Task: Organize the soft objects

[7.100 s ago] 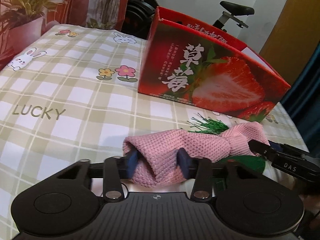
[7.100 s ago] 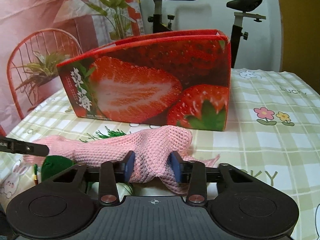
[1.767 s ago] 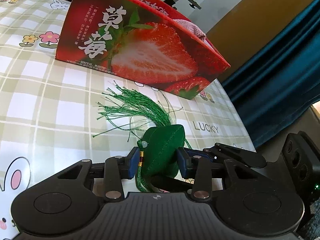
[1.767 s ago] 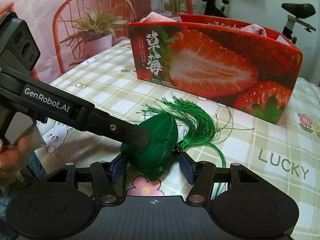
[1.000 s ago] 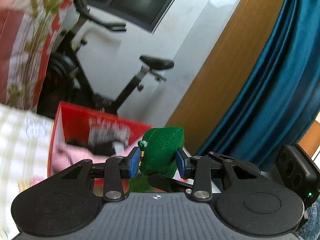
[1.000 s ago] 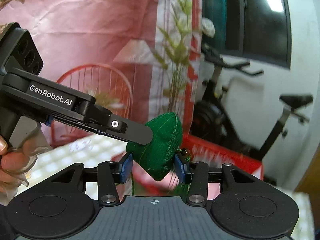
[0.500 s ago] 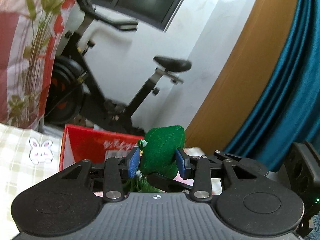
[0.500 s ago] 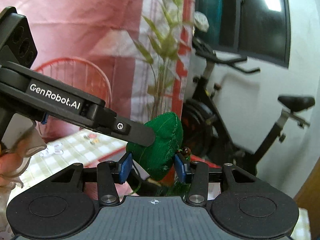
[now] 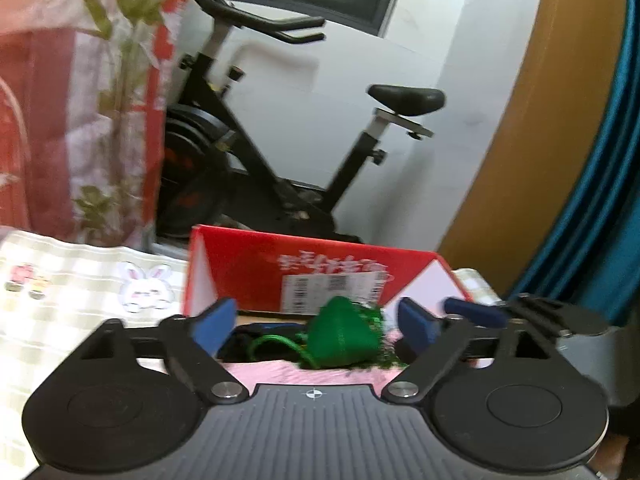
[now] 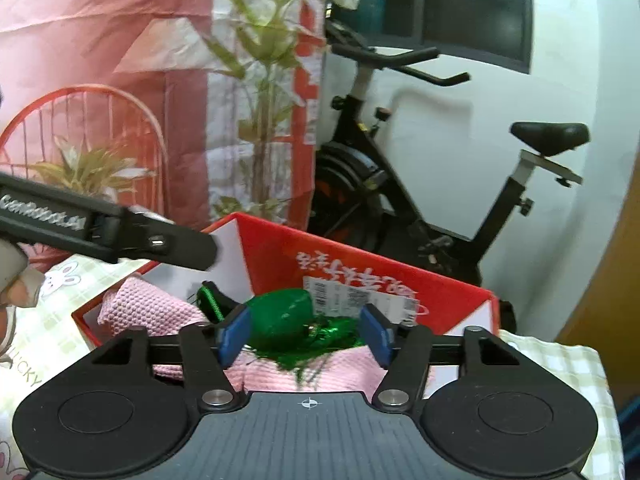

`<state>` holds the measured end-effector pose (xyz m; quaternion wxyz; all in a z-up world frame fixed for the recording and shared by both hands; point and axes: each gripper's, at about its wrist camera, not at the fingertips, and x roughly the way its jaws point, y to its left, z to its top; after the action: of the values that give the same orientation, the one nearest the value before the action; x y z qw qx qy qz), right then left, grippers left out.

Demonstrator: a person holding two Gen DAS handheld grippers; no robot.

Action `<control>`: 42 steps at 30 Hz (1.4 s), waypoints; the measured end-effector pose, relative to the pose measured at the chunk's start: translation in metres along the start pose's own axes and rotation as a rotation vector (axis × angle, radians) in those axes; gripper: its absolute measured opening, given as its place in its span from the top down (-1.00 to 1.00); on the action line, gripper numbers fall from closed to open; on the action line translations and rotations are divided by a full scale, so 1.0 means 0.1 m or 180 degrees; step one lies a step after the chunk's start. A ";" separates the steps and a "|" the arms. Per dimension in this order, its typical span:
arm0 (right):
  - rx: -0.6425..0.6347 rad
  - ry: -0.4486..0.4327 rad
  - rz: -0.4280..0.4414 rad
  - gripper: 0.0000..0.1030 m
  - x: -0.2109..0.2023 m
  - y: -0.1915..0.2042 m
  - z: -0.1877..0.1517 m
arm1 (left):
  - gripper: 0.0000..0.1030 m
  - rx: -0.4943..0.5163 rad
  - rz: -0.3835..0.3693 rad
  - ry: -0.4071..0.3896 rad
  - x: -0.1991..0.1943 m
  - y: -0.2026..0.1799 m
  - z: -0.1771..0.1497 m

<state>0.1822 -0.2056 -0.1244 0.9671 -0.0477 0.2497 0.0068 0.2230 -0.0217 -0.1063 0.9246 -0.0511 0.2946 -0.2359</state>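
The green stuffed pouch with a tassel [image 9: 343,335] lies inside the red strawberry box [image 9: 256,268], on top of the pink knitted cloth [image 9: 264,372]. It also shows in the right wrist view [image 10: 280,316], with the cloth [image 10: 140,312] under it and the box wall [image 10: 280,252] behind. My left gripper [image 9: 316,326] is open above the box, its jaws wide of the pouch. My right gripper [image 10: 304,336] is open too, its jaws on either side of the pouch, apart from it. The left gripper's finger [image 10: 120,232] crosses the right wrist view.
The box stands on a table with a checked cloth printed with rabbits [image 9: 80,280]. An exercise bike [image 9: 256,152] stands behind the table. A plant and a red wire chair [image 10: 88,152] are at the back left. A blue curtain [image 9: 600,160] hangs on the right.
Both grippers have opened and let go of the green pouch, which has dropped into the box onto the pink cloth. Both views have tilted down toward the box.
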 end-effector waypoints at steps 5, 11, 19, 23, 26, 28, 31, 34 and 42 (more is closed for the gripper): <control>0.0083 -0.0084 -0.0128 -0.69 -0.21 -0.04 0.04 | -1.00 -0.0027 0.0128 -0.0053 -0.21 -0.02 0.02; 0.0190 -0.0186 -0.0189 -0.99 -0.49 -0.04 0.07 | -1.00 0.0009 0.0401 -0.0089 -0.42 -0.11 0.02; 0.0420 -0.0280 -0.0264 -0.99 -0.82 -0.05 0.12 | -1.00 0.0133 0.0972 -0.0224 -0.72 -0.25 0.06; 0.0457 -0.0335 -0.0334 -0.99 -0.97 -0.03 0.12 | -1.00 0.0201 0.0969 -0.0277 -0.87 -0.29 0.07; 0.0518 -0.0341 -0.0396 -0.99 -1.04 -0.02 0.12 | -1.00 0.0190 0.0952 -0.0271 -0.96 -0.32 0.07; 0.0550 -0.0334 -0.0436 -0.99 -1.09 0.00 0.11 | -1.00 0.0214 0.0980 -0.0230 -0.98 -0.35 0.05; 0.0581 -0.0335 -0.0493 -0.99 -1.16 0.02 0.08 | -1.00 0.0309 0.1038 -0.0181 -1.03 -0.42 0.02; 0.0630 -0.0378 -0.0535 -0.99 -1.26 0.05 0.06 | -1.00 0.0358 0.1057 -0.0203 -1.12 -0.47 -0.01; 0.0842 -0.0395 -0.0589 -0.99 -1.53 0.04 0.07 | -1.00 0.0279 0.1065 -0.0273 -1.42 -0.56 -0.02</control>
<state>0.0513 -0.1992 -0.0446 0.9750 0.0578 0.1828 -0.1122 0.0977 -0.0045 -0.0213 0.9640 0.0290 0.2487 -0.0891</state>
